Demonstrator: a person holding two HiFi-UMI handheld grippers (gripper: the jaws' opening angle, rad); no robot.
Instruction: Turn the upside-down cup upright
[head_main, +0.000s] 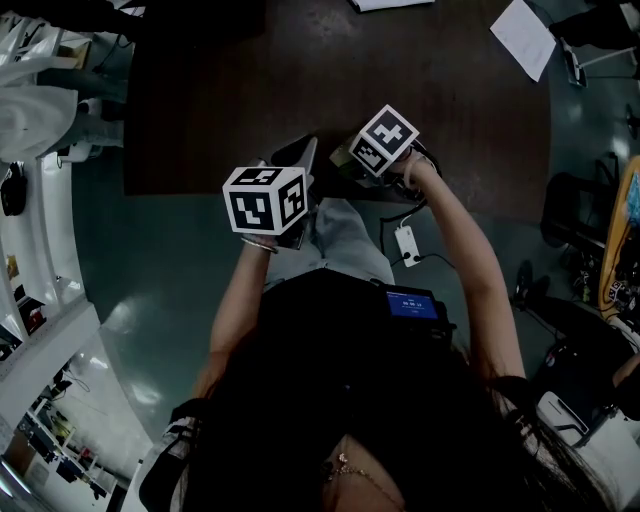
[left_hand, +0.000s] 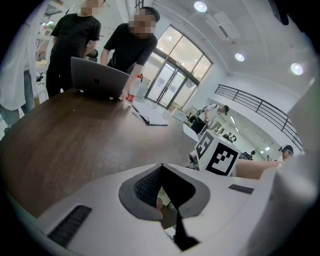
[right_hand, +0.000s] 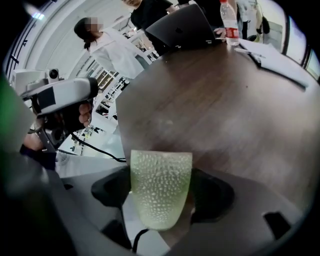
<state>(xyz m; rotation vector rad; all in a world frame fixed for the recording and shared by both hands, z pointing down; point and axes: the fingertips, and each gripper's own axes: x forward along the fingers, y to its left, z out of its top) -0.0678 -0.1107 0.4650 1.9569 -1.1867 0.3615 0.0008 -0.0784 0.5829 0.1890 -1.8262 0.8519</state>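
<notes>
Standing at the near edge of a dark wooden table (head_main: 300, 80), one gripper in each hand, both raised over that edge. In the right gripper (right_hand: 161, 172), clamped between the fingers (right_hand: 111, 189): the cup (right_hand: 161, 200), pale green, translucent, dimpled all over, pinched on its two sides and held up in front of the table's rim. Wider end pointing away from the camera, narrower end toward it; cannot tell from here which end is open. Hidden in the head view behind the gripper's body. On the left gripper (left_hand: 160, 166), fingers pressed together at the tips with nothing between them, a dark ribbed pad showing on one inner face. Seen from the head, close side by side, marker cubes (head_main: 265, 200) uppermost, left one nearer the body, right one just beyond it over the table. Farther along the table: an open laptop (left_hand: 97, 80), lid turned this way; a clear water bottle (right_hand: 230, 22) with a red label just beside it; loose papers (left_hand: 150, 117) near both. Behind the laptop, two people (left_hand: 127, 45) in black shirts, standing at the far side. Toward the left edge of the right gripper view, another person (right_hand: 117, 52) in a white coat, beside the table.
</notes>
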